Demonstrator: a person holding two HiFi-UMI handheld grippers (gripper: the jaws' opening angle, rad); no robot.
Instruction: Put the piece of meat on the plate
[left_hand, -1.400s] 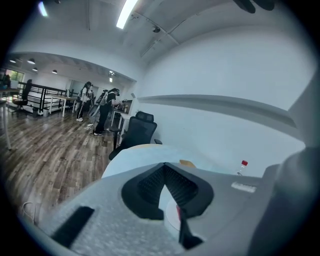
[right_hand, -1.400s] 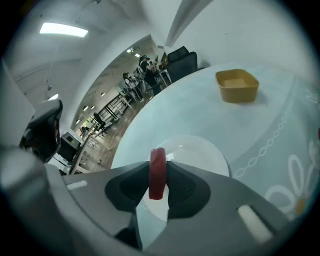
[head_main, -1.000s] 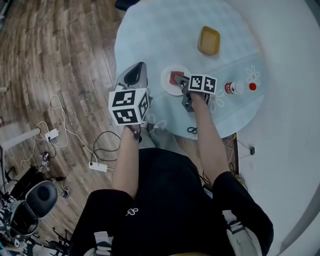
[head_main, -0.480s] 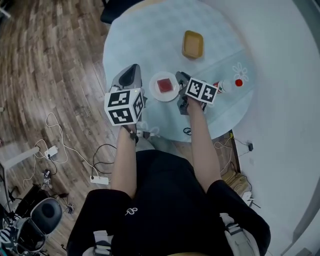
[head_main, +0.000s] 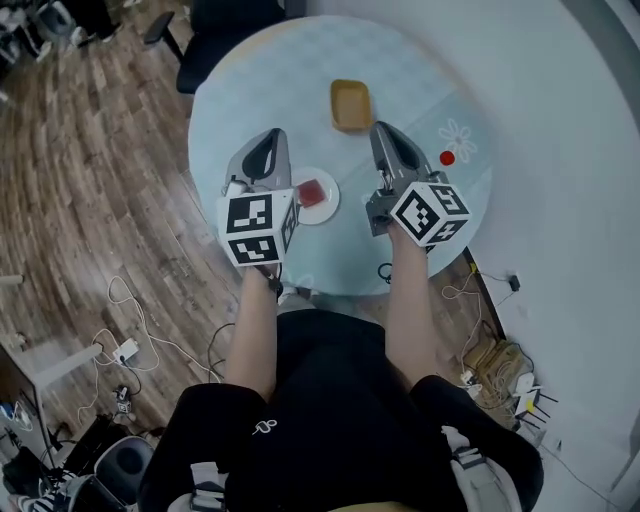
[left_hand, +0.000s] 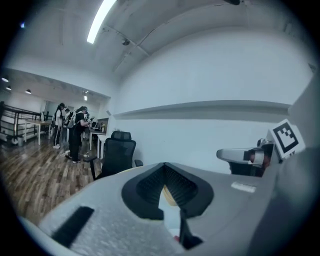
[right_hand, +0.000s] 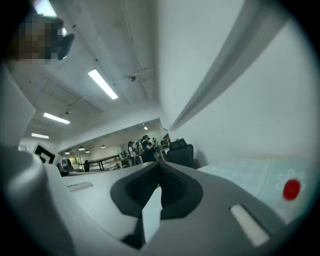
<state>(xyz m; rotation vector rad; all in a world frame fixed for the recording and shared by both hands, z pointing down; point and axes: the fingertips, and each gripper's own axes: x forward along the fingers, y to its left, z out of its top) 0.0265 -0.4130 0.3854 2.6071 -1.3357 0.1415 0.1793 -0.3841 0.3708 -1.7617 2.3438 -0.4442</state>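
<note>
A red piece of meat (head_main: 311, 191) lies on the small white plate (head_main: 327, 205) on the round pale-blue table (head_main: 300, 90). My left gripper (head_main: 268, 136) hangs above the table just left of the plate, and its marker cube partly hides the plate's near edge. Its jaws are shut and hold nothing (left_hand: 164, 167). My right gripper (head_main: 381, 129) hovers to the right of the plate, lifted well off the table and pointing level. It too is shut and holds nothing (right_hand: 160, 165).
A yellow dish (head_main: 350, 105) sits beyond the plate. A red bottle cap (head_main: 447, 157) shows right of the right gripper (right_hand: 291, 189). A black chair (head_main: 215, 25) stands at the table's far side. Cables (head_main: 130, 350) lie on the wooden floor.
The right gripper has left the plate, risen and shut with nothing in it. The left gripper has risen too. The meat stays on the plate.
</note>
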